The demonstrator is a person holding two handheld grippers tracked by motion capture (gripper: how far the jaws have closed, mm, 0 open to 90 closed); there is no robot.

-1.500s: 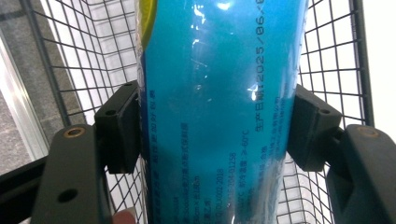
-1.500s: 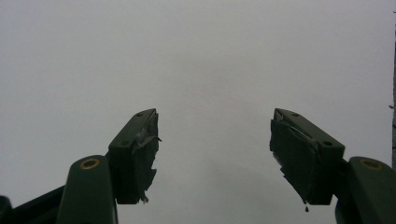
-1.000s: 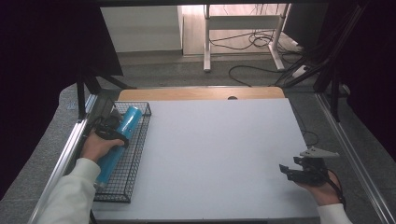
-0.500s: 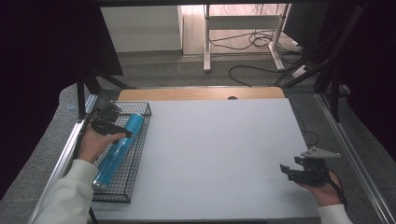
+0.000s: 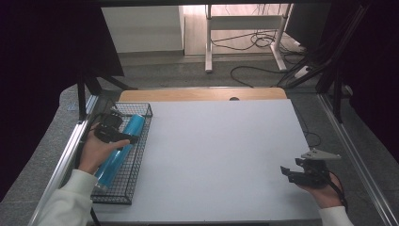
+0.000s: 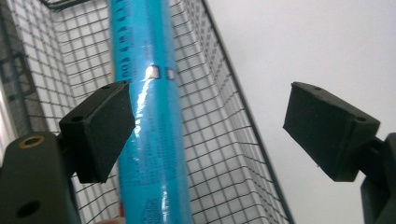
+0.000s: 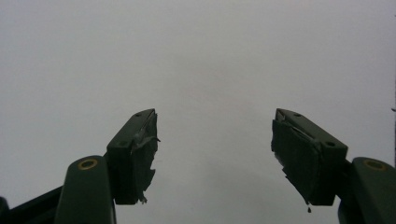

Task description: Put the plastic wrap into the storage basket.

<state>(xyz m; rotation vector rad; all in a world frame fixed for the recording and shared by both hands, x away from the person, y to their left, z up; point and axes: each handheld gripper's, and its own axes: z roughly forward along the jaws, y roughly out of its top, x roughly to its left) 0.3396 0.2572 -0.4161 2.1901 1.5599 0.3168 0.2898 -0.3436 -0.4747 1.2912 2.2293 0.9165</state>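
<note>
A long blue tube (image 5: 133,123) lies lengthwise in a black wire basket (image 5: 141,155) at the table's left edge. My left gripper (image 5: 123,136) hovers over the tube's middle, held by a hand in a white sleeve. In the left gripper view the left gripper (image 6: 208,107) is open: one jaw overlaps the blue tube (image 6: 149,140), the other hangs past the basket (image 6: 219,121) wall over the table. Near the front right of the table my right gripper (image 5: 291,170) rests low, and the right gripper view shows the right gripper (image 7: 215,130) open with nothing between its jaws.
The white table top (image 5: 216,150) spreads between the two grippers, with a wooden strip (image 5: 202,94) along its far edge. Metal rails (image 5: 70,146) run down both sides. Beyond the table are a desk frame (image 5: 209,42) and floor cables (image 5: 263,70).
The left hand and gripper have shifted left and slightly back, off the tube's far end. The tube now lies flat in the basket. The right gripper has stayed put.
</note>
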